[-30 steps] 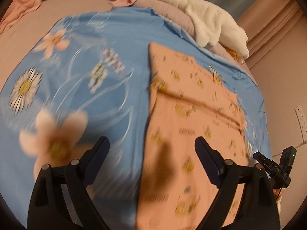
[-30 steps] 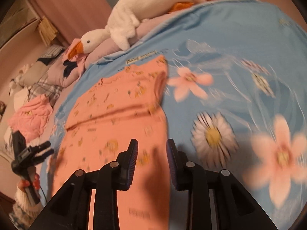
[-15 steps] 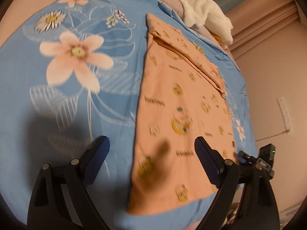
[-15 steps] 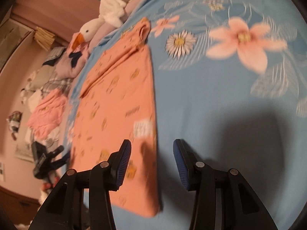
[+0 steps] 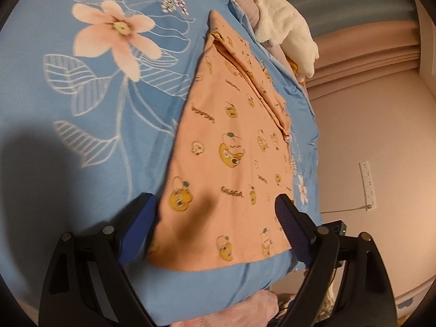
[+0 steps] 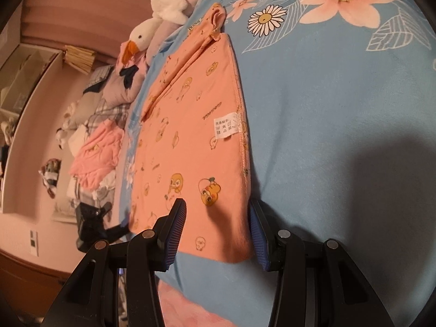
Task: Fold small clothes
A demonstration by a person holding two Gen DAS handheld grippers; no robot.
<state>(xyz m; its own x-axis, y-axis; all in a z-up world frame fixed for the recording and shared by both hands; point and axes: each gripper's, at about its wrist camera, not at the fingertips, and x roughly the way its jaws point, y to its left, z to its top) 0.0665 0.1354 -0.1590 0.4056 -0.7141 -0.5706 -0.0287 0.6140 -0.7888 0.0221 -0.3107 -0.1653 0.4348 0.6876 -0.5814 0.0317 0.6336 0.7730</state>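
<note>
My left gripper (image 5: 215, 229) stands wide, and its jaws are easing inward a little; the near hem of the orange garment (image 5: 231, 147) lies below and between the blue pads (image 5: 293, 234), but neither pad presses on the cloth. I grip nothing there. My right gripper (image 6: 218, 229) stands parted too, narrower than the left, released, with the garment's near corner (image 6: 218, 234) showing in the gap between its ribbed pads (image 6: 174, 231); the right-hand pad sits just beside the stitched side edge, and I cannot tell whether it brushes the fabric.

The garment itself lies flat on the blue floral sheet (image 5: 81, 141), near the bed's front edge — folded lengthwise into a long strip, printed with small yellow cartoon figures and lettering. From the right wrist I see a white care label (image 6: 227, 126) on the seam side, turned face up, and a sleeve doubled over along the far part of the strip. Both grippers point at the same near hem, one toward each corner; in the right wrist view the left gripper shows as a dark shape off the bed's side.

Beyond the garment's far end a white plush goose (image 6: 163, 8) rests at the edge of the sheet. Off the bed lies a heap of pink clothes (image 6: 96, 152) — crumpled, not folded.
</note>
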